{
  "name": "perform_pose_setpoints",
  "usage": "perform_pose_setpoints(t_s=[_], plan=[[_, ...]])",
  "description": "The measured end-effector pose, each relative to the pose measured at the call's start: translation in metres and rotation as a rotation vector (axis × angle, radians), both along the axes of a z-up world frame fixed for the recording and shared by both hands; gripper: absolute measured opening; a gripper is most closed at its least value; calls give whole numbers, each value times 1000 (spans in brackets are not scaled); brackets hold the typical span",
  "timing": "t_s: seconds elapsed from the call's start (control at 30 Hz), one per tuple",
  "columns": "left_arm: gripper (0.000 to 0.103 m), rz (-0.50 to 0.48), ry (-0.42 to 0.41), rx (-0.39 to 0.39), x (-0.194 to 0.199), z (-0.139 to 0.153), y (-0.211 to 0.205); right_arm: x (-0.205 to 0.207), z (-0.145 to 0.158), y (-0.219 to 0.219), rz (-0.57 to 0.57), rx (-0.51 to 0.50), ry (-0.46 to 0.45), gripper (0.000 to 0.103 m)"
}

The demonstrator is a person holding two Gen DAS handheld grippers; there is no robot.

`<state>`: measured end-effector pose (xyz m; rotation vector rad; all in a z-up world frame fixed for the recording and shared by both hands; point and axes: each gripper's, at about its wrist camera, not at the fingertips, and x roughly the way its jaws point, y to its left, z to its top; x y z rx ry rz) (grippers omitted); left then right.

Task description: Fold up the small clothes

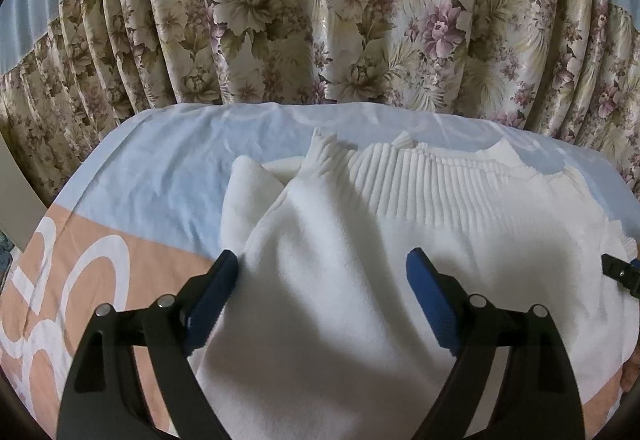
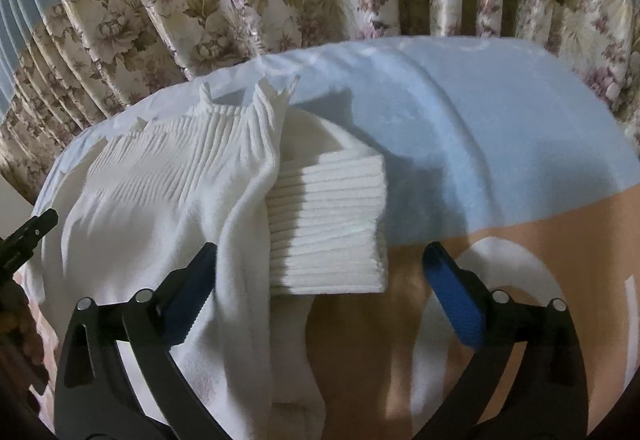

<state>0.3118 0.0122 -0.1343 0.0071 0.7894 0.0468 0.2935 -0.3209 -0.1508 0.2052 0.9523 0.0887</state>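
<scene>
Lying under spread left claw (image 1: 322, 264): sweater (image 1: 360, 240)

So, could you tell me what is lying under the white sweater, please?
The white sweater lies on a bedsheet, pale blue further back and peach with white shapes nearer. Whatever the sheet's print shows beneath the sweater is covered.

A white ribbed sweater (image 1: 360, 240) lies on a pale blue and peach sheet (image 1: 140, 180) with white shapes, before cream, mauve-flowered curtains (image 1: 320, 20).
</scene>
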Motion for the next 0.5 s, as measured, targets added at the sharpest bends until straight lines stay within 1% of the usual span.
perform_pose_setpoints(t_s=[0.17,0.27,0.3,0.33,0.37,0.5], plan=[[87,3,8,11,1,-5,1,3,-1,7,32,-28,3,100],[87,8,5,6,2,-4,1,4,-1,10,50,-19,-9,88],[88,9,5,9,2,-4,0,4,1,10,66,10,-15,75],[88,11,6,11,3,-5,0,5,1,11,76,36,-15,60],[88,13,7,13,3,-6,-1,5,1,13,83,57,-12,54],[88,18,9,22,4,-9,-1,6,5,20,94,65,-16,33]])
